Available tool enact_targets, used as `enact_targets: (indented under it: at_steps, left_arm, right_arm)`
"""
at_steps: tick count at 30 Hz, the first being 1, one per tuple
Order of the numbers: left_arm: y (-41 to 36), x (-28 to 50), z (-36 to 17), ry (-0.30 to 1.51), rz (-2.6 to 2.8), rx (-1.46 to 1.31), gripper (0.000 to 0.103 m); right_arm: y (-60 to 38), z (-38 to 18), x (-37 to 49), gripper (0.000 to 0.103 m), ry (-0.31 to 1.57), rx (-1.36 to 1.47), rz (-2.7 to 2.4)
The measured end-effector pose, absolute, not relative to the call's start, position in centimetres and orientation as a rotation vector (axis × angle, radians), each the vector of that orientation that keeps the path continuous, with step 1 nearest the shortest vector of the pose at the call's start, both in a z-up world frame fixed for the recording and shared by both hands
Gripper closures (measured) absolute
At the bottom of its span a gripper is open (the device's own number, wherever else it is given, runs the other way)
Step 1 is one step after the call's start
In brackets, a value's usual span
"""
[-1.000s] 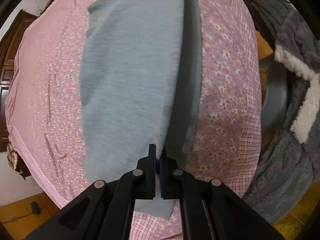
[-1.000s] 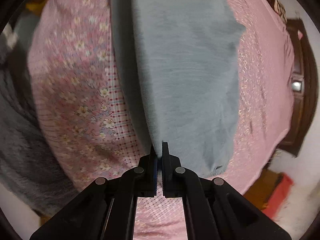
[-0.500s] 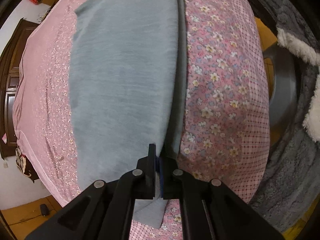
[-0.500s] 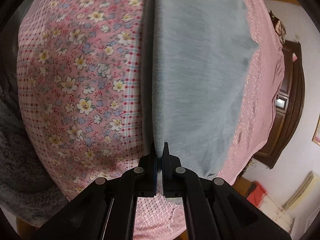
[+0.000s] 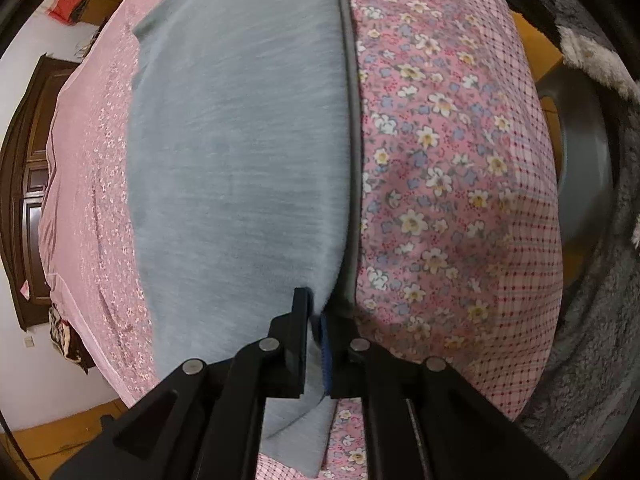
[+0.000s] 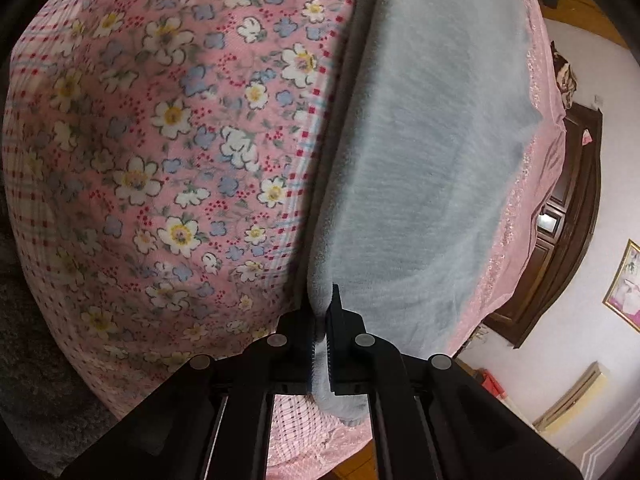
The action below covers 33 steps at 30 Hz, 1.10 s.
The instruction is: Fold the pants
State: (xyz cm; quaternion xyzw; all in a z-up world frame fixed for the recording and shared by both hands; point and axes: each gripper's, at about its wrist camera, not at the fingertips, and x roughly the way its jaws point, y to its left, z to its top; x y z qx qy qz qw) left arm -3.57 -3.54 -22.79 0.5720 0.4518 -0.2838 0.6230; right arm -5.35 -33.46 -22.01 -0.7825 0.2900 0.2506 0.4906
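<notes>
The grey-blue pants (image 5: 236,152) stretch away from my left gripper (image 5: 318,316), which is shut on their near edge. The cloth hangs just above the pink floral bedsheet (image 5: 440,168), with a narrow dark shadow along its right edge. In the right wrist view the same pants (image 6: 424,152) run up from my right gripper (image 6: 320,312), which is shut on another part of the edge. A small flap of cloth hangs below each pair of fingers. The far end of the pants is out of frame.
The bed (image 6: 152,152) fills both views. A grey fleece sleeve with white trim (image 5: 592,60) lies at the right of the left wrist view. A dark wooden headboard (image 5: 20,184) stands at the left, and it also shows in the right wrist view (image 6: 568,216).
Both grippers have moved lower and closer to the bed with the pants held. The pants now lie nearer the sheet and the dark shadow beside them has narrowed.
</notes>
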Motion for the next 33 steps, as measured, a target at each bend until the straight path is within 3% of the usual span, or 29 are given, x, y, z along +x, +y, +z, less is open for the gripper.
enact_targets:
  at_steps: [3, 4, 6, 7, 8, 10, 17, 21, 22, 24, 25, 26, 28, 31, 33]
  left_arm:
    - [-3.2, -3.7, -22.6, 1.015, -0.654, 1.324, 0.096]
    - [-3.1, -3.9, -22.2, 1.016, -0.649, 1.300, 0.091]
    - [-2.6, -4.0, -21.2, 1.022, -0.635, 1.233, 0.074]
    - [-2.2, -4.0, -20.5, 1.028, -0.632, 1.176, 0.056]
    - [-1.9, -4.2, -19.7, 1.038, -0.639, 1.114, 0.039]
    - [-1.0, -4.4, -17.9, 1.048, -0.674, 0.967, 0.028]
    - [0.9, -2.1, -14.2, 1.017, -0.545, 0.570, 0.019]
    - [0.9, 0.4, -13.4, 0.989, -0.454, 0.364, 0.019]
    - [0.8, 1.1, -13.4, 0.976, -0.431, 0.309, 0.019]
    - [0.9, 2.3, -13.3, 0.955, -0.397, 0.212, 0.019]
    - [0.7, 2.9, -13.4, 0.947, -0.386, 0.164, 0.019]
    - [0.4, 3.5, -13.6, 0.944, -0.389, 0.130, 0.019]
    - [-0.1, 4.6, -13.5, 0.950, -0.400, 0.046, 0.019]
    - [-1.6, 5.6, -13.7, 0.911, -0.351, -0.038, 0.021]
    - [-2.9, 5.9, -14.1, 0.897, -0.338, -0.067, 0.032]
  right_arm:
    - [-33.6, -20.9, -5.6, 0.089, 0.690, -1.857, 0.604]
    - [-33.8, -20.0, -5.8, 0.079, 0.680, -1.798, 0.616]
    - [-34.3, -18.3, -5.7, 0.054, 0.690, -1.657, 0.673]
    - [-34.8, -17.0, -5.7, 0.040, 0.704, -1.541, 0.705]
    - [-35.3, -16.0, -5.4, 0.033, 0.728, -1.451, 0.726]
    - [-36.8, -13.9, -4.4, 0.033, 0.821, -1.209, 0.764]
    - [-43.2, -9.8, -1.1, 0.033, 0.806, -0.572, 0.692]
    - [-47.1, -9.8, 2.3, 0.033, 0.833, -0.178, 0.597]
    - [-48.1, -9.8, 2.6, 0.033, 0.833, -0.087, 0.556]
    - [-49.4, -9.4, 3.3, 0.045, 0.807, 0.044, 0.502]
    - [-49.7, -8.9, 3.6, 0.067, 0.788, 0.077, 0.496]
    - [-49.5, -8.4, 3.8, 0.079, 0.768, 0.075, 0.485]
    - [-48.2, -7.7, 4.2, 0.080, 0.752, 0.021, 0.472]
    - [-46.2, -8.8, 4.6, 0.101, 0.803, -0.095, 0.408]
    - [-45.5, -10.5, 4.7, 0.101, 0.837, -0.197, 0.327]
